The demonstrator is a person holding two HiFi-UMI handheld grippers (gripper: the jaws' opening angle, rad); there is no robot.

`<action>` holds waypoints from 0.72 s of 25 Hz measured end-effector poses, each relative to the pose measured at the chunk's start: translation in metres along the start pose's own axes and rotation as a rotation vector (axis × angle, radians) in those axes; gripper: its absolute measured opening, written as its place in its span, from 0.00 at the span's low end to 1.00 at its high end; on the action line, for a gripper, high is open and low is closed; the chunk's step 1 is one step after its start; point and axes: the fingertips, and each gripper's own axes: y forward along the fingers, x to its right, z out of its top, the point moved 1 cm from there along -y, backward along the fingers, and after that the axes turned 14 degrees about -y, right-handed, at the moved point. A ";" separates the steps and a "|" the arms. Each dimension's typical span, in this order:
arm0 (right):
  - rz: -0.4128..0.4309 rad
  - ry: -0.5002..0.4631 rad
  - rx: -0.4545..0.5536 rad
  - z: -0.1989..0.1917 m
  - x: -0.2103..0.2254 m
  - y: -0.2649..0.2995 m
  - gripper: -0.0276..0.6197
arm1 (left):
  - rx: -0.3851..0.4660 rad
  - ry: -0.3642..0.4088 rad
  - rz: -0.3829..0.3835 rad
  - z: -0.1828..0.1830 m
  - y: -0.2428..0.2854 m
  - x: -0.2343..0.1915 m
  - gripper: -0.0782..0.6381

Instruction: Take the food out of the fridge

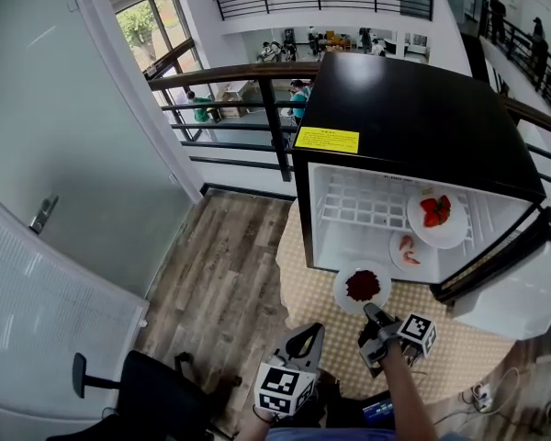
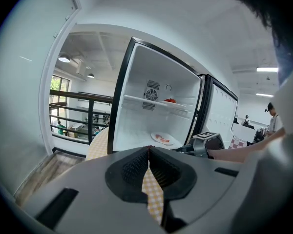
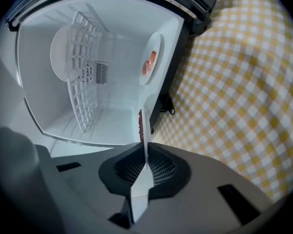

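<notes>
Head view, with both gripper views. A small fridge (image 1: 413, 108) with a black top stands on a counter (image 1: 459, 356) covered by a yellow checked cloth. Its door (image 1: 523, 292) hangs open at the right.

Three plates of food are visible.
- **Nearest plate:** this white plate (image 1: 339, 289) carries dark red food (image 1: 362, 285). It lies just outside the fridge opening, at the near edge of the compartment and over the cloth. Whether it rests on the cloth or is raised off it cannot be told.
- **Plate on the fridge floor:** a second plate (image 1: 395, 246), still inside at the right, carries pink food (image 1: 407, 249).
- **Plate on the shelf:** a third plate (image 1: 418, 220) with bright red pieces (image 1: 435, 211) sits on the wire shelf (image 1: 367, 200) above, also toward the right.

The right hand-held gripper (image 1: 371, 312) reaches in from the near side. Its jaws are closed on the near rim of the dark-red-food plate. In the right gripper view the rim shows edge-on, pinched between the two pads, with the fridge interior beyond.

The left hand-held gripper (image 2: 148, 151) is held back at the near left, well apart from all three plates. Its jaw tips are together and nothing is between them. It faces the open compartment, and only checked cloth shows through the narrow gap behind the tips.
</notes>
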 end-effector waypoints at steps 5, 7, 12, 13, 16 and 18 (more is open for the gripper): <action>0.035 0.018 0.003 -0.012 -0.014 -0.022 0.08 | 0.001 0.010 -0.016 -0.001 -0.008 0.005 0.13; 0.048 0.020 0.001 -0.016 -0.022 -0.030 0.08 | 0.004 0.013 -0.026 -0.001 -0.011 0.008 0.13; 0.066 0.033 0.001 -0.031 -0.040 -0.053 0.08 | 0.008 0.023 -0.051 0.000 -0.023 0.013 0.13; 0.072 0.033 0.001 -0.034 -0.043 -0.058 0.08 | 0.010 0.026 -0.055 0.000 -0.026 0.014 0.13; 0.091 0.017 0.000 -0.046 -0.055 -0.072 0.08 | 0.017 0.031 -0.065 0.003 -0.036 0.016 0.13; 0.092 -0.015 0.000 -0.054 -0.063 -0.081 0.08 | 0.021 0.035 -0.073 0.004 -0.043 0.017 0.13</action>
